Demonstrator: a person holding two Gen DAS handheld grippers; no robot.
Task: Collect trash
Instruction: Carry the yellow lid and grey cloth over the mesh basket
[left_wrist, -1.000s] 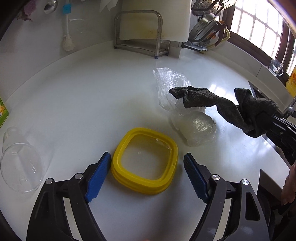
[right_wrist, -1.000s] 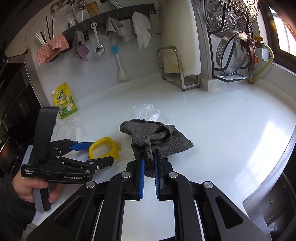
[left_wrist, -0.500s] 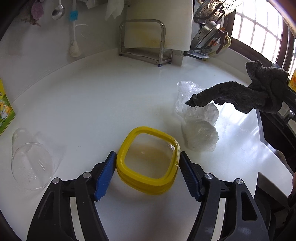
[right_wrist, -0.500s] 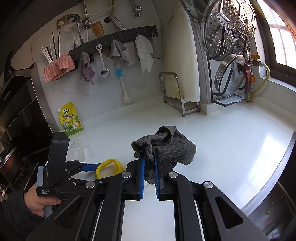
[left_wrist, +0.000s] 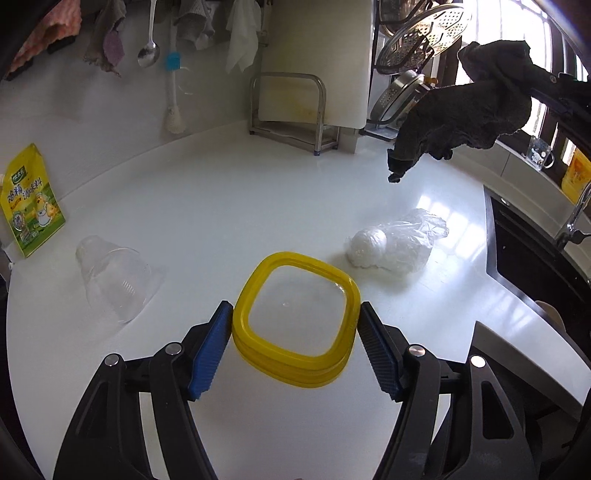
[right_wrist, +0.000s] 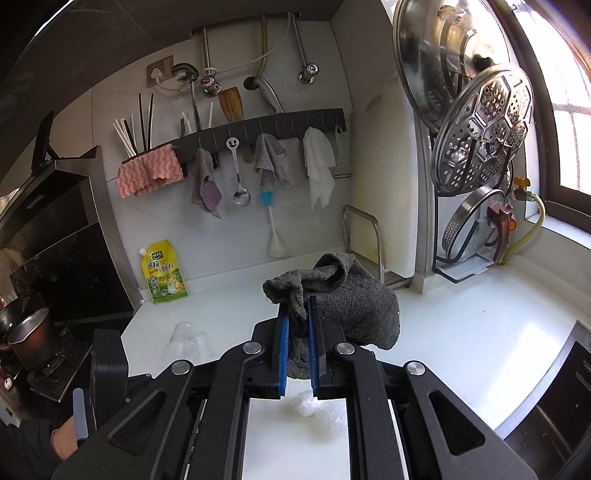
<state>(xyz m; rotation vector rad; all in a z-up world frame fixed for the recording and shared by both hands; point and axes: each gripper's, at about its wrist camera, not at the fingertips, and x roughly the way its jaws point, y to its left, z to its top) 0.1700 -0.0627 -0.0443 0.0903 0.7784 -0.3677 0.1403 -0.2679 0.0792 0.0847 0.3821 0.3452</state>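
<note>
My left gripper (left_wrist: 295, 328) is shut on a yellow-rimmed clear square lid (left_wrist: 297, 319), its blue pads pressed on both sides, held just over the white counter (left_wrist: 240, 199). My right gripper (right_wrist: 298, 317) is shut on a dark grey rag (right_wrist: 343, 295) and holds it high above the counter; the rag also shows hanging in the left wrist view (left_wrist: 469, 114). A crumpled clear plastic bag (left_wrist: 397, 243) lies on the counter right of the lid. A clear plastic cup (left_wrist: 114, 273) lies on its side to the left.
A yellow-green refill pouch (left_wrist: 27, 210) leans on the back wall at left. A metal rack with a white cutting board (left_wrist: 314, 74) stands at the back. Pot lids and a steamer plate (right_wrist: 480, 133) hang at right. The sink (left_wrist: 532, 258) is at the right.
My left gripper has closed on the yellow lid. My right gripper has lifted the grey rag up and away from the plastic bag, uncovering it.
</note>
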